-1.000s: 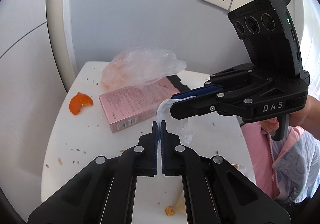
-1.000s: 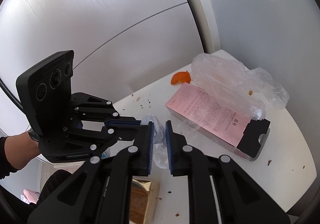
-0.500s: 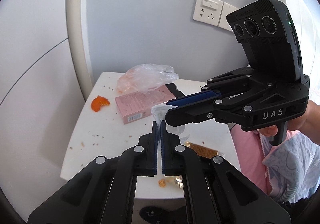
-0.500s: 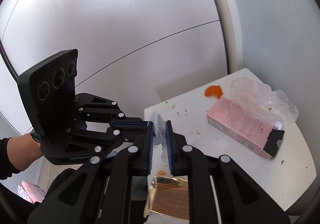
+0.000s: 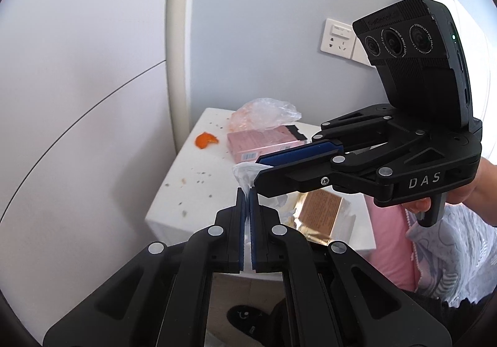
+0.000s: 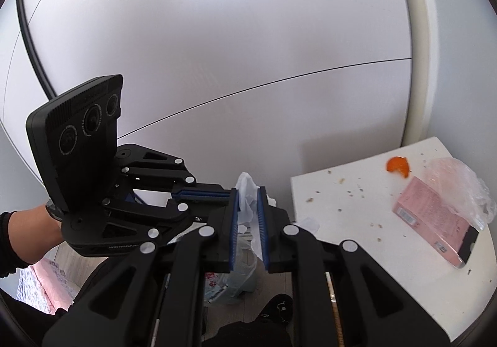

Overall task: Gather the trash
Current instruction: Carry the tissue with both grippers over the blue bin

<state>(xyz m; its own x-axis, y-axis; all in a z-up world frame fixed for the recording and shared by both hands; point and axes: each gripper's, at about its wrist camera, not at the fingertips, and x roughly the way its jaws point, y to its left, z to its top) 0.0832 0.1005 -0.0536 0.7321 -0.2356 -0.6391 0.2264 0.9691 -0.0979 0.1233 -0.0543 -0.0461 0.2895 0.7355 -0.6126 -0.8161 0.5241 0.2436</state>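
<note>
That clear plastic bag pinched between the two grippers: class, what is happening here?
A person holds both grippers beside a white table. The left gripper and right gripper are each shut on the clear plastic bag, holding it up off the table. An orange peel, a pink box, another crumpled plastic bag, a gold wrapper and crumbs are on the table, not yet collected.

A lived-in room of a home, most likely a bedroom. A small white side table [image 5: 192, 191] stands in the corner by a wall socket [image 5: 338, 40], littered with orange peel [image 5: 205, 141] and crumbs. Pink and floral bedding [image 5: 435, 254] lies alongside; a slipper [image 5: 245, 317] sits on the floor.
</note>
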